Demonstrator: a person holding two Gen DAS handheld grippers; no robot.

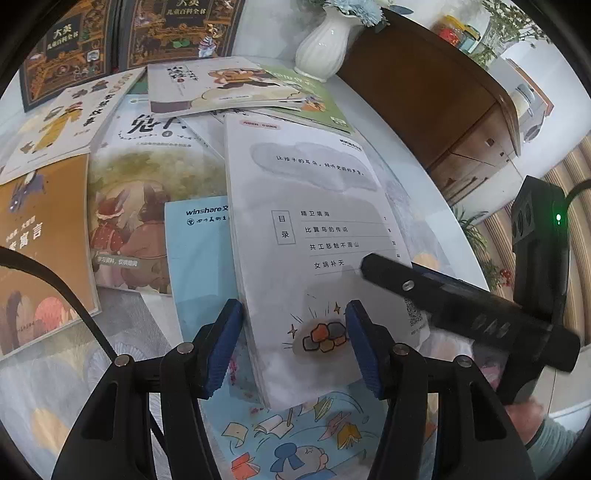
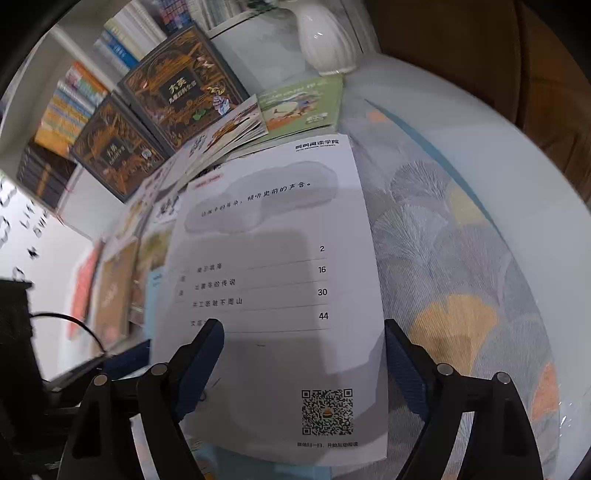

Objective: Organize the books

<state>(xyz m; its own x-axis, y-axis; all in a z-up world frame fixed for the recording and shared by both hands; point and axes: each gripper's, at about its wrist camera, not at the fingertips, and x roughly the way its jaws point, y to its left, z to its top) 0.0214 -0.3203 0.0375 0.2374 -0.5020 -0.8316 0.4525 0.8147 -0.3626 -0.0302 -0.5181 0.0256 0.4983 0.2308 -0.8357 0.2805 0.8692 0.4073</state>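
Observation:
A white book (image 1: 317,229) lies back cover up, showing a contents list and a QR code, on top of a light blue book (image 1: 199,258). My left gripper (image 1: 294,332) is open over its near end. The left pad sits at the book's left edge and the right pad hovers over the cover. The right gripper's finger (image 1: 406,286) reaches in from the right above the same cover. In the right wrist view the white book (image 2: 280,280) lies under my open right gripper (image 2: 303,343), whose pads do not press on it.
Several books are scattered on the table: a rabbit book (image 1: 147,206), an orange book (image 1: 40,251) and a green one (image 1: 314,99). Dark boxed volumes (image 1: 177,29) lean at the back, beside a white vase (image 1: 325,48) and a wooden cabinet (image 1: 443,103). Leaf-patterned tablecloth (image 2: 461,258) lies to the right.

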